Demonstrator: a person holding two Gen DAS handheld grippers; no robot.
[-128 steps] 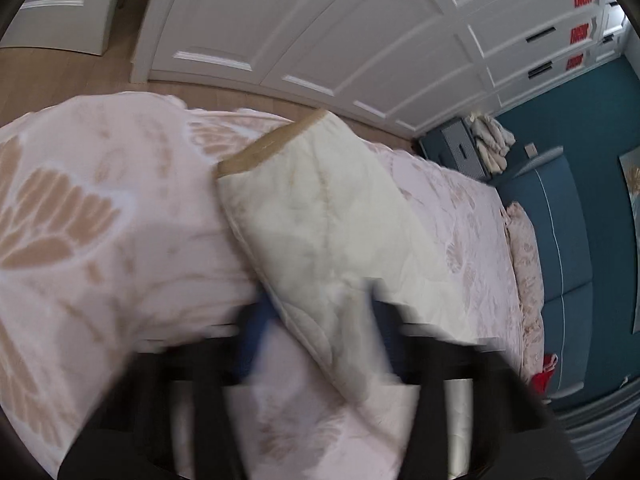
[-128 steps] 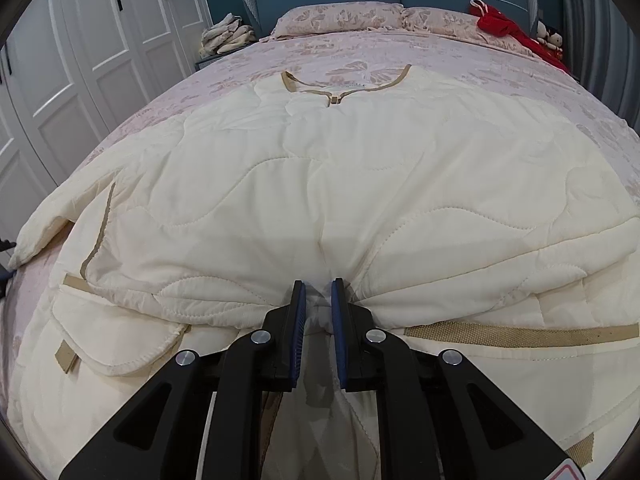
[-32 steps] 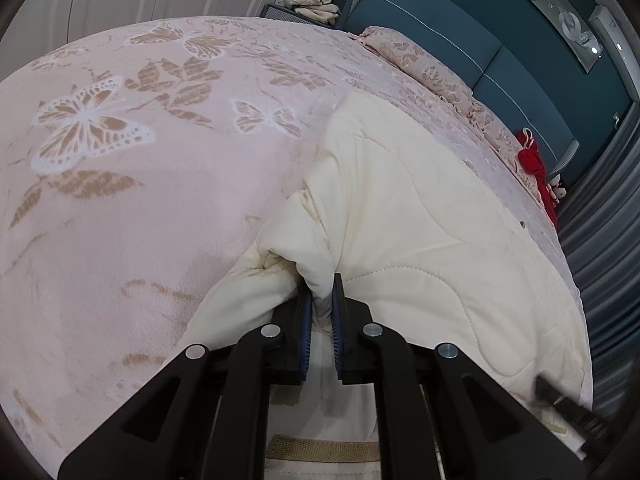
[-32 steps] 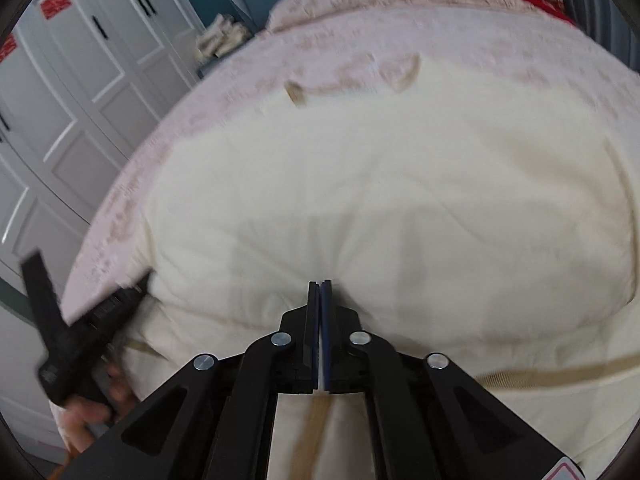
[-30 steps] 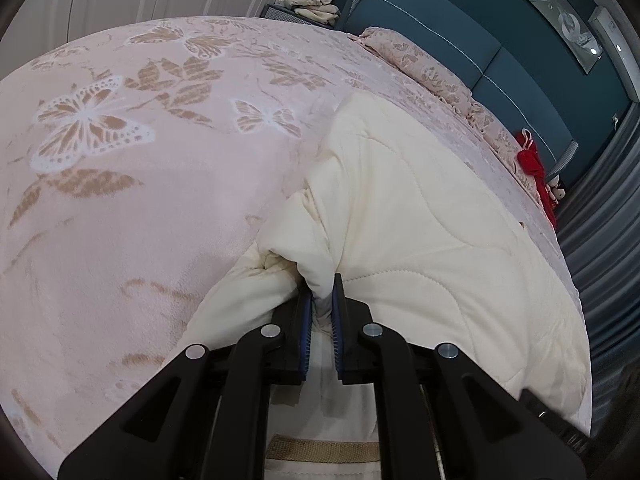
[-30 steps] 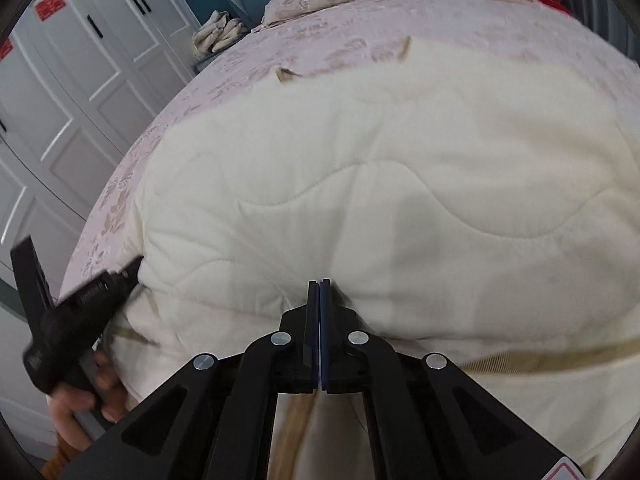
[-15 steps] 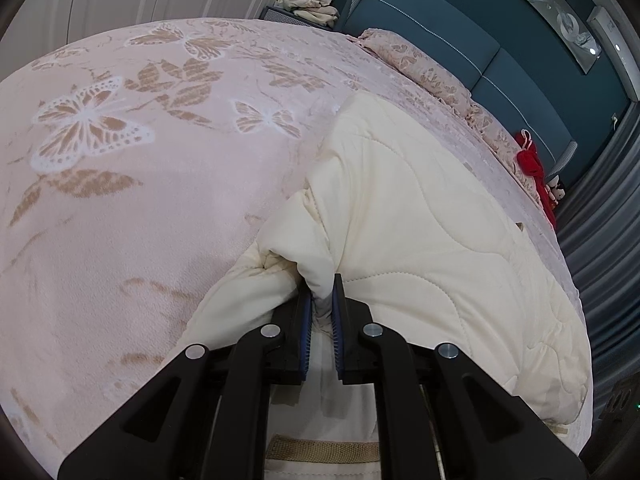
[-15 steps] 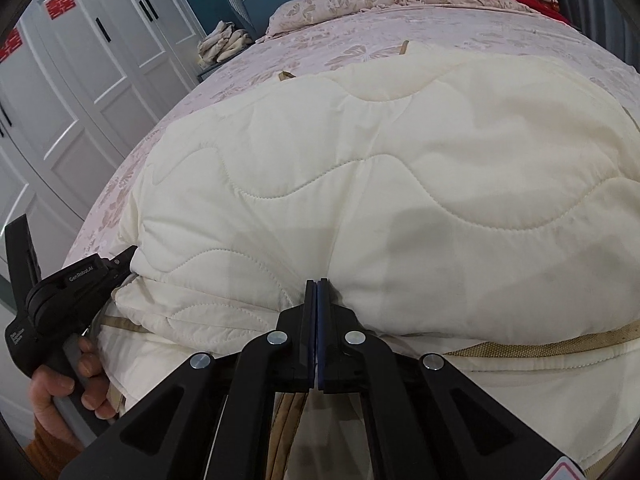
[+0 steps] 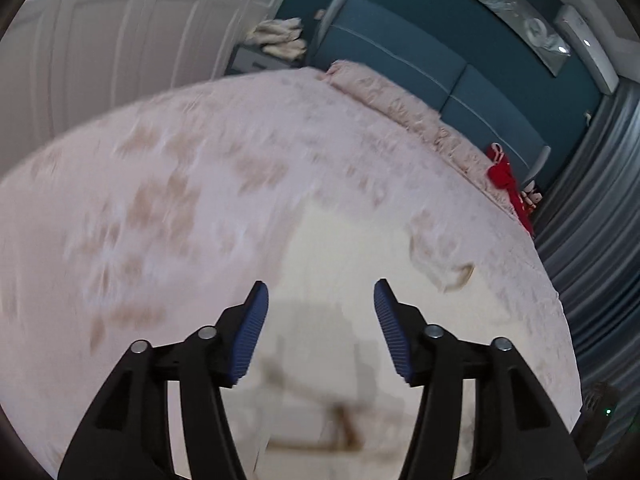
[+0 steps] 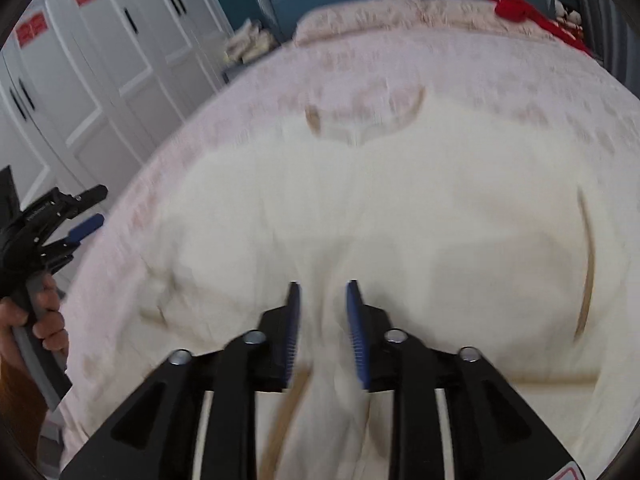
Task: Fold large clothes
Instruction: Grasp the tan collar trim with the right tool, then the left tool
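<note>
A cream quilted coat (image 10: 400,208) with tan trim lies folded on the pink bed; its collar (image 10: 360,128) points toward the headboard. My right gripper (image 10: 322,292) is open just above the coat's near edge, with nothing between its blue pads. My left gripper (image 9: 320,292) is open and empty above the coat (image 9: 344,264). In the right wrist view the left gripper (image 10: 86,210) is held open in a hand at the bed's left side.
The pink floral bedspread (image 9: 160,184) covers the bed. Pillows (image 10: 360,16) and a red item (image 10: 520,8) lie at the teal headboard (image 9: 400,56). White wardrobe doors (image 10: 100,60) stand to the left. Grey curtains (image 9: 600,220) hang on the right.
Both grippers have opened and let go of the coat. Both have lifted and drawn back from it; the views are blurred by motion.
</note>
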